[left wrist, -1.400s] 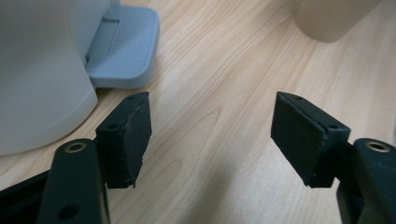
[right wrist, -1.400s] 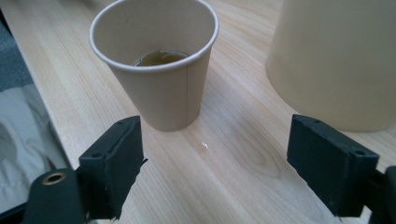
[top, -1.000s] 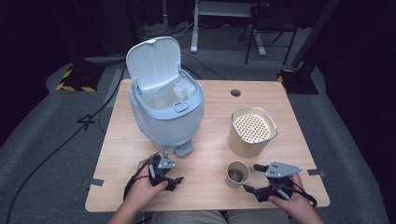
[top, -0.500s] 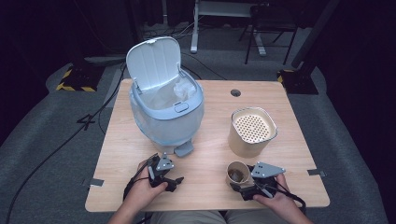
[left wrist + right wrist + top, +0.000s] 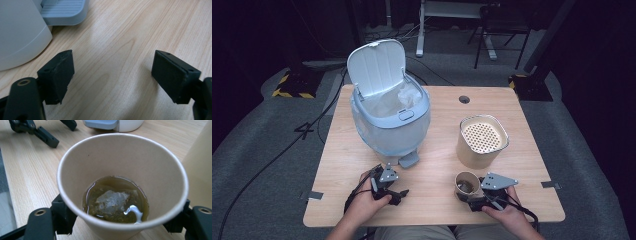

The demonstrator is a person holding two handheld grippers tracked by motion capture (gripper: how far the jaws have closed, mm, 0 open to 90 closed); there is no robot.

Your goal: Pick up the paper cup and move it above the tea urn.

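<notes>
Brown paper forms the cup (image 5: 122, 182) that we grip with our right hand-held gripper (image 5: 482, 196) at the near right of the wooden bench (image 5: 442, 125), its jaws pressing both sides of the cup, which holds murky liquid and a soaked tea bag (image 5: 112, 201). Our left hand-held gripper (image 5: 112, 77) rests on the near left of the bench with its jaws spread wide and nothing between them, just beside the foot pedal (image 5: 63, 11) of the pale blue bin (image 5: 389, 120), whose lid stands open. Just behind the cup stands a tan container (image 5: 482, 142) with a perforated top.
</notes>
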